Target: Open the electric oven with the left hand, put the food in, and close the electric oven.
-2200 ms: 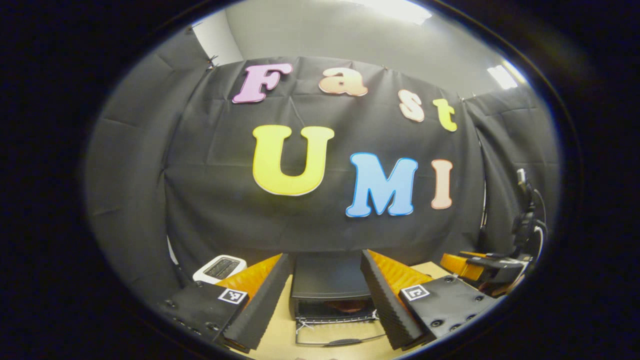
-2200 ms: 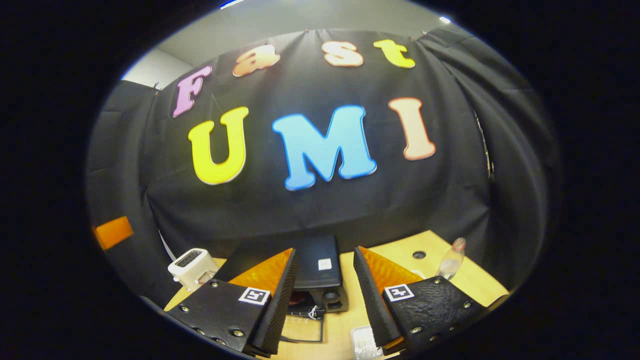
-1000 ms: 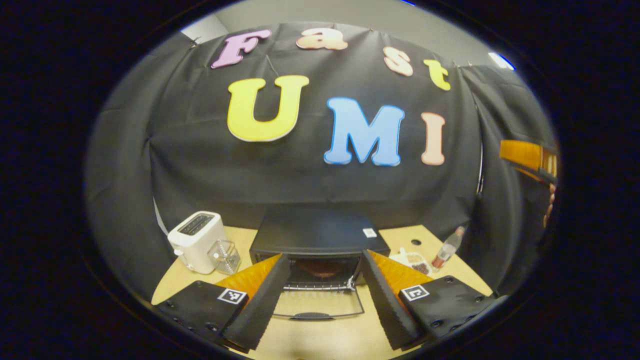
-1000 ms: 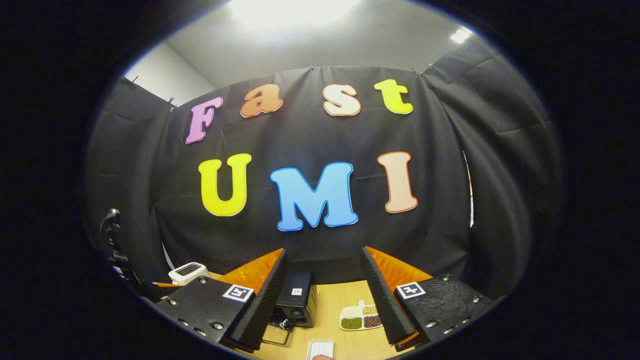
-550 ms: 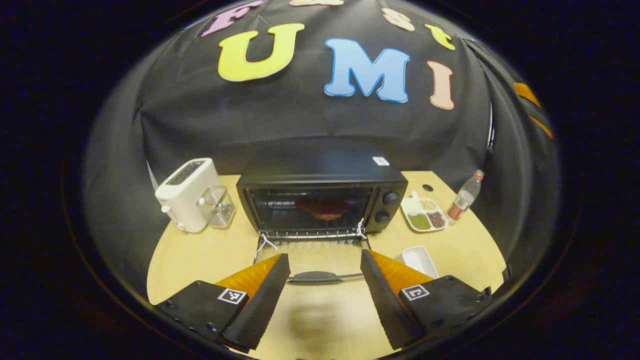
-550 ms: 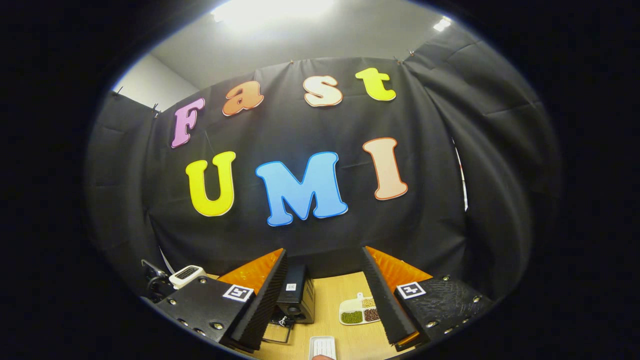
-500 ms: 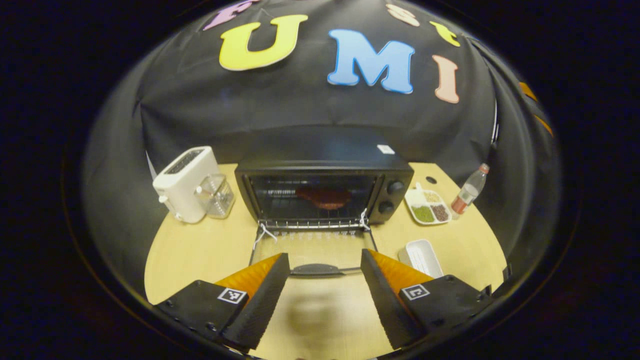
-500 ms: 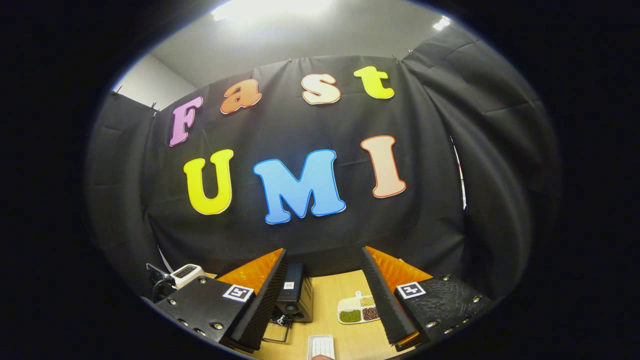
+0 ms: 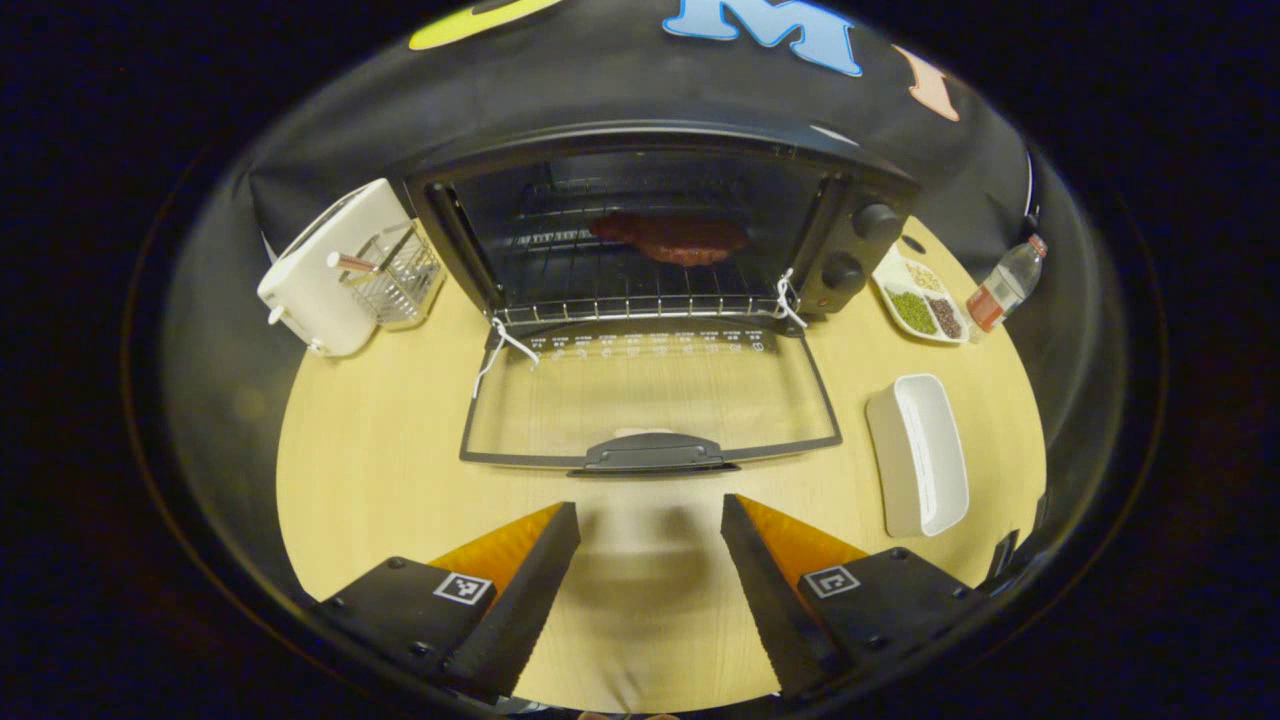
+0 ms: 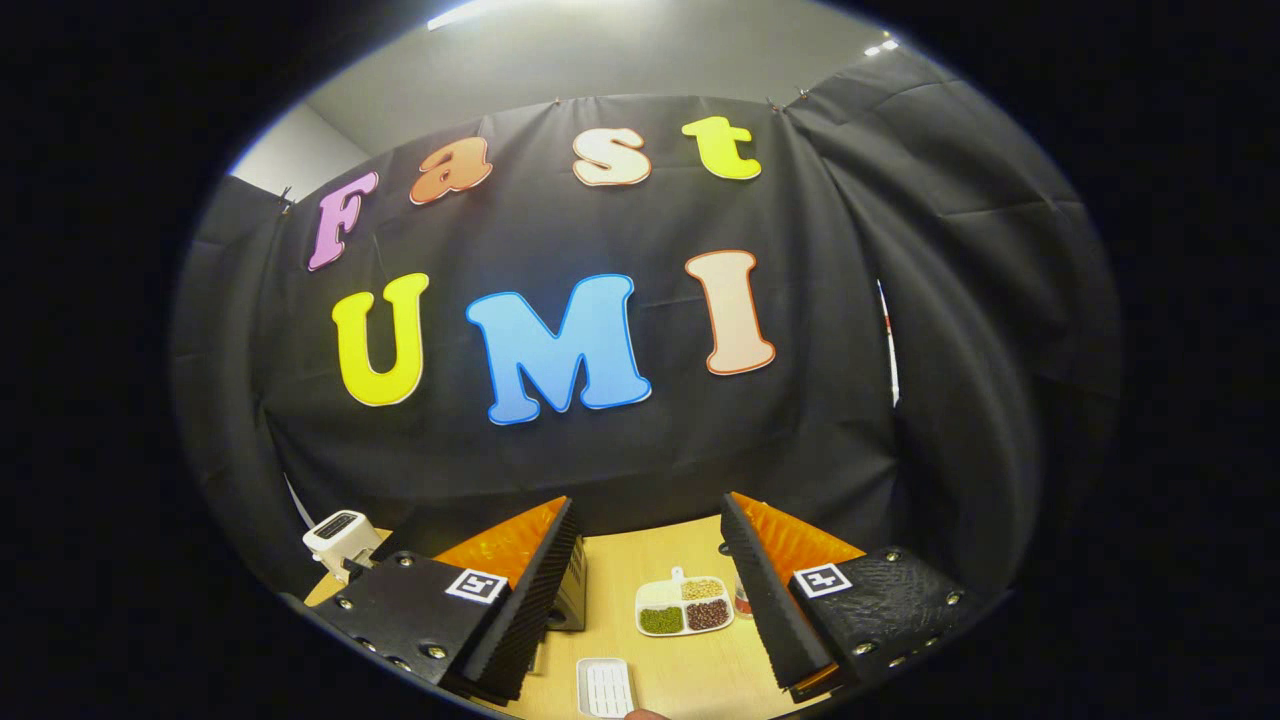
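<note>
In the left gripper view a black electric oven (image 9: 860, 170) stands at the back of the wooden table with its glass door (image 9: 650, 400) folded flat down. A reddish-brown piece of food (image 9: 675, 238) lies on the wire rack inside. The door's handle (image 9: 655, 453) faces me, and my left gripper (image 9: 650, 580) hovers open just in front of it, holding nothing. In the right gripper view my right gripper (image 10: 645, 600) is open and empty, raised above the table; a corner of the oven (image 10: 572, 595) peeks out behind its left finger.
A white toaster (image 9: 320, 270) with a clear grater (image 9: 398, 275) stands left of the oven. To the oven's right lie a divided dish of beans (image 9: 925, 308), a small bottle (image 9: 1003, 285) and an empty white rectangular tray (image 9: 925, 455). The dish (image 10: 685, 608) and tray (image 10: 607, 688) sit below the right gripper.
The left gripper has tipped down and moved closer, so the open oven and its door handle now lie right ahead. The right gripper drifted slightly rightward, staying open.
</note>
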Demonstrator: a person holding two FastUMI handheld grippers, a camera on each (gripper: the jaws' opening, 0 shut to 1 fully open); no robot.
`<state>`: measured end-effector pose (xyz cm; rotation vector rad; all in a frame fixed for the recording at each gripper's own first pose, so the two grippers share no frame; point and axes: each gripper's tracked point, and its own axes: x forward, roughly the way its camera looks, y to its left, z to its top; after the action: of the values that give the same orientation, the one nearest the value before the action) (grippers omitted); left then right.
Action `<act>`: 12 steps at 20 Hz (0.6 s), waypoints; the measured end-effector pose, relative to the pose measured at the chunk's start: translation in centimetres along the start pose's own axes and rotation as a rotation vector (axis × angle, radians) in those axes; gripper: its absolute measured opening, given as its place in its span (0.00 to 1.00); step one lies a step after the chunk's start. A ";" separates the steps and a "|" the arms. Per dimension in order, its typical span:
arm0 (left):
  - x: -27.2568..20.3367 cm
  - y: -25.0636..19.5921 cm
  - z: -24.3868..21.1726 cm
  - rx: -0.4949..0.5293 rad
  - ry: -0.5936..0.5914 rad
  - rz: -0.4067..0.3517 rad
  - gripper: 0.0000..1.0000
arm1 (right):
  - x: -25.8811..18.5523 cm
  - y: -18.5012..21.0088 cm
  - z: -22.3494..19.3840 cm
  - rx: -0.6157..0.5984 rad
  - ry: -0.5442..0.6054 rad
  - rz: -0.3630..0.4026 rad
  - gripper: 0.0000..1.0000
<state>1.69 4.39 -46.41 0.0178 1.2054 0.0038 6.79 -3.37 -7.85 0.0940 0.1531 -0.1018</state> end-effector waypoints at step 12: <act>5.3 0.5 -1.0 -0.056 0.152 -0.009 1.00 | 0.9 -0.8 -1.6 0.015 0.054 -0.034 0.89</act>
<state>2.61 5.01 -51.71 -0.0373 1.3570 0.0315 7.31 -4.12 -9.67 0.1086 0.2077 -0.1347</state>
